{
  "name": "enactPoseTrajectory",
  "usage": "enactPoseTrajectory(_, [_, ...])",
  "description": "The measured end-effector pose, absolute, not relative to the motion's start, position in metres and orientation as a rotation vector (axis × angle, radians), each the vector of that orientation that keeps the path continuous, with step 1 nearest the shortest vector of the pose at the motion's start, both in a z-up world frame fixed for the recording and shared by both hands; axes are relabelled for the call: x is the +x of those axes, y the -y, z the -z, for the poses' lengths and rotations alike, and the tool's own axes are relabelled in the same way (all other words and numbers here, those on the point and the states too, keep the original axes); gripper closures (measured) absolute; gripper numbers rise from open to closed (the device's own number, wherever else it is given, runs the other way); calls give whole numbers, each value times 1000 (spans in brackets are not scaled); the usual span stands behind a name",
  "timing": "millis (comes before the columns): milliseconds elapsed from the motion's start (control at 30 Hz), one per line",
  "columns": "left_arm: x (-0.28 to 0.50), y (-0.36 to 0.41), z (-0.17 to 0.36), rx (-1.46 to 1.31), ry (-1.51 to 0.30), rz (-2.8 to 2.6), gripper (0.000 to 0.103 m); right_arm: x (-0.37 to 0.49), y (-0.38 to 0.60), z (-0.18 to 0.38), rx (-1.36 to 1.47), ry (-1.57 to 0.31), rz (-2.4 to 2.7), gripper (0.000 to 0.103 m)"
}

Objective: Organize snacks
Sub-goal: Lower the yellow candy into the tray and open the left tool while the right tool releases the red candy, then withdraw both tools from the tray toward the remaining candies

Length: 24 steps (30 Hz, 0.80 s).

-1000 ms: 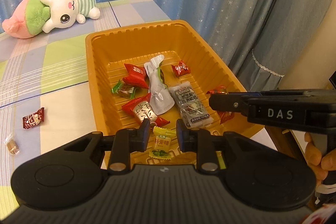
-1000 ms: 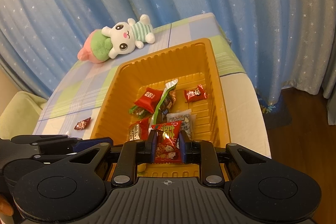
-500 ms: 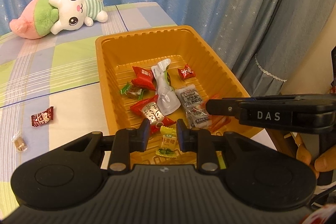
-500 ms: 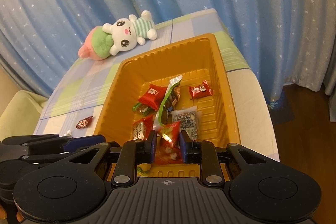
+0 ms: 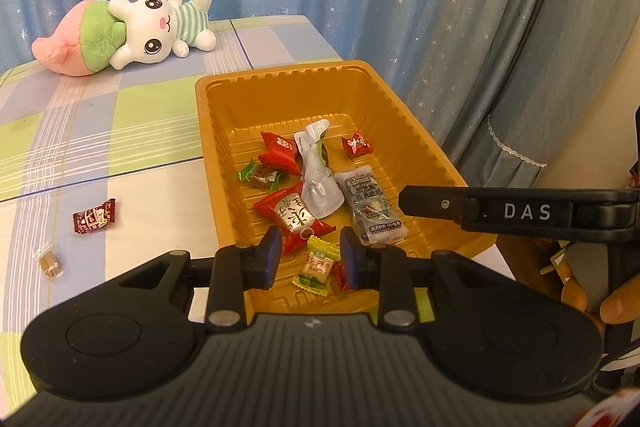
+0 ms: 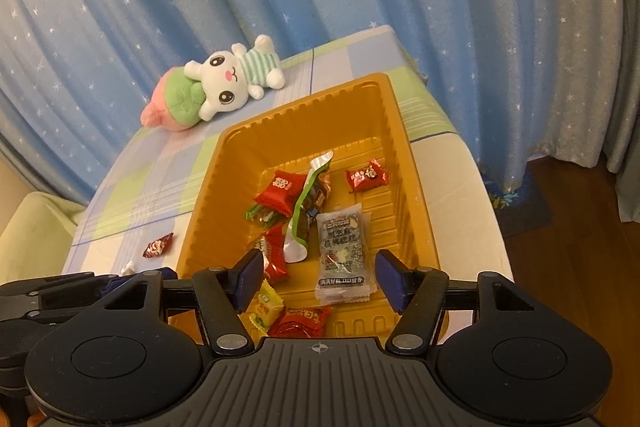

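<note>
Hanging over the near end of the orange tray (image 6: 416,203), the right gripper (image 6: 320,277) has just spread its fingers wide, nothing between them; a red packet (image 6: 300,321) lies in the tray at the bottom centre of its view, touching a yellow candy (image 6: 266,307). The left gripper (image 5: 308,257) has just parted its fingers a little and grips nothing. Left of the tray in the left wrist view, a dark red candy (image 5: 94,217) and a small clear-wrapped sweet (image 5: 49,261) lie on the checked tablecloth (image 5: 120,115), with a plush rabbit (image 5: 132,33) at the upper left.
</note>
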<state>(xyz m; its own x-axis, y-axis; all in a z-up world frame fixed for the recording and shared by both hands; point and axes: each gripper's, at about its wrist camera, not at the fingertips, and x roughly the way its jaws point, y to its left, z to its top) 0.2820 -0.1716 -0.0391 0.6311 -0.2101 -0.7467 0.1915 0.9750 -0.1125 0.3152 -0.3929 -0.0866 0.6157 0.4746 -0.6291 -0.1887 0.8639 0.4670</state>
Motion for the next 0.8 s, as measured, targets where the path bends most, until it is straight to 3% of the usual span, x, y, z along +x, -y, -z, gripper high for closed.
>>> enactPoseTrajectory(800, [234,128,14,-95,-798,188,72,277,373,70,385,-808,-412,32])
